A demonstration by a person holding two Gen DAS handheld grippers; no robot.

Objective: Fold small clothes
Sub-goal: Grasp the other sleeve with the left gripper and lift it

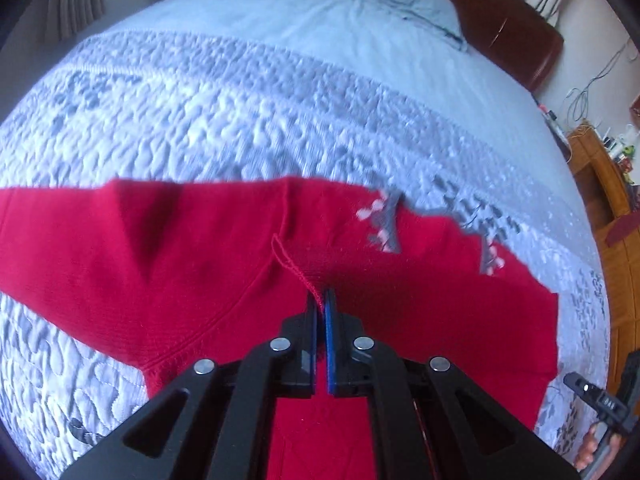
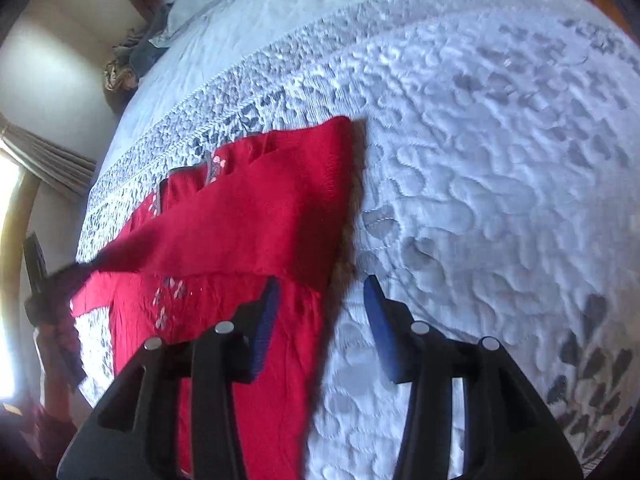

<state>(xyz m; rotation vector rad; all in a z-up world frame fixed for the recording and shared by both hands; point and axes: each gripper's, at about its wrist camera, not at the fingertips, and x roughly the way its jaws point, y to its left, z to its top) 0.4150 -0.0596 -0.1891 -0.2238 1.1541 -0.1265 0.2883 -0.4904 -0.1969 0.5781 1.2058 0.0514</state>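
A small red garment [image 1: 208, 264] with grey and pink print lies on the pale quilted bedspread [image 1: 240, 112]. My left gripper [image 1: 321, 298] is shut on a stitched red edge of it, and the cloth rises into the closed pads. In the right wrist view the same red garment [image 2: 248, 220] lies partly folded over itself, its right edge running down the frame. My right gripper [image 2: 322, 296] hangs open above that edge: the left blue pad sits over red cloth, the right one over the bedspread [image 2: 500, 160], and nothing is pinched between them.
A pale blue pillow [image 1: 372, 4] and a brown headboard [image 1: 508, 28] lie at the far end of the bed. A wooden cabinet [image 1: 600, 176] with small items stands to the right. Curtains [image 2: 48, 152] and a bright window are at the left of the right wrist view.
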